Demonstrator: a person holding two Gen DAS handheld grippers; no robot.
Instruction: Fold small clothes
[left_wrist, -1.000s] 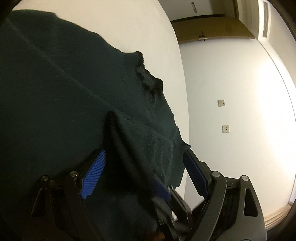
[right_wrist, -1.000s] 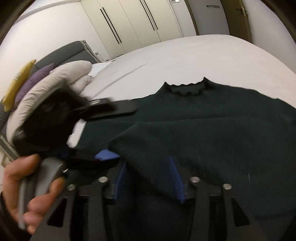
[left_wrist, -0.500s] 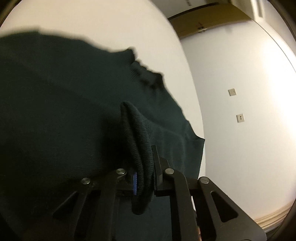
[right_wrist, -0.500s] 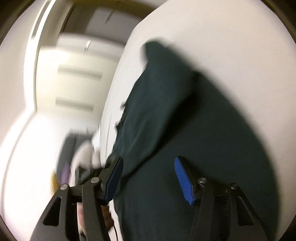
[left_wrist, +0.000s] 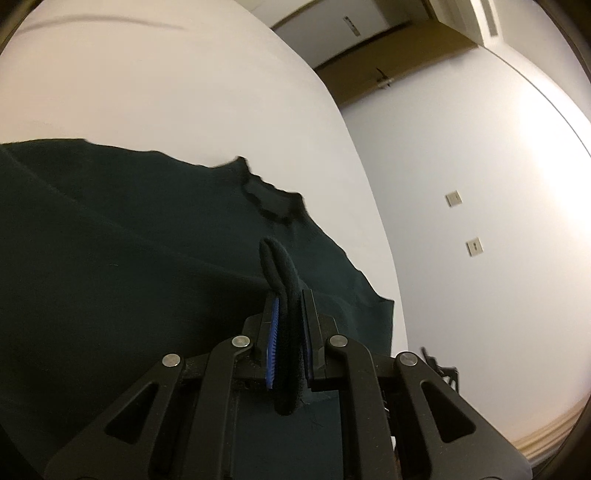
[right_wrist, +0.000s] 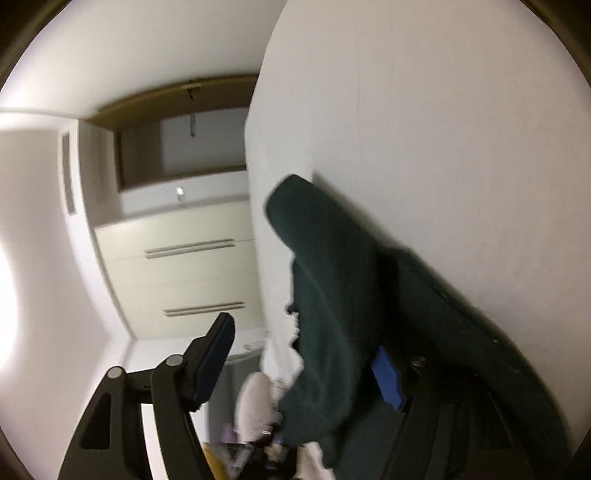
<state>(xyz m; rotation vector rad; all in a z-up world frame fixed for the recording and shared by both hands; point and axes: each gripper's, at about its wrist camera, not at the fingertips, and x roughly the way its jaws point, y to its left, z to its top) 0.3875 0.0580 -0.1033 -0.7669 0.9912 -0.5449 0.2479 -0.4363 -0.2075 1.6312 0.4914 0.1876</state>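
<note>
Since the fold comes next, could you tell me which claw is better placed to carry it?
Left, probably: the left claw is shut on a pinch of the dark green sweater, while the right claw is open.

A bedroom in a home. A white bed (left_wrist: 184, 96) fills the view, with built-in wardrobes (right_wrist: 177, 266) and a wooden door (left_wrist: 388, 66) beyond.

a white bed surface (left_wrist: 177, 92) is spreading across the left wrist view, and in the right wrist view it (right_wrist: 443, 129) is filling the upper right. a pale wall (left_wrist: 480, 147) is carrying two small wall plates (left_wrist: 453, 198), one above the other (left_wrist: 473, 246). a brown door (left_wrist: 384, 70) is showing near the top. cream wardrobe doors (right_wrist: 177, 273) with long bar handles (right_wrist: 190, 248) are standing beyond the bed, blurred.
</note>
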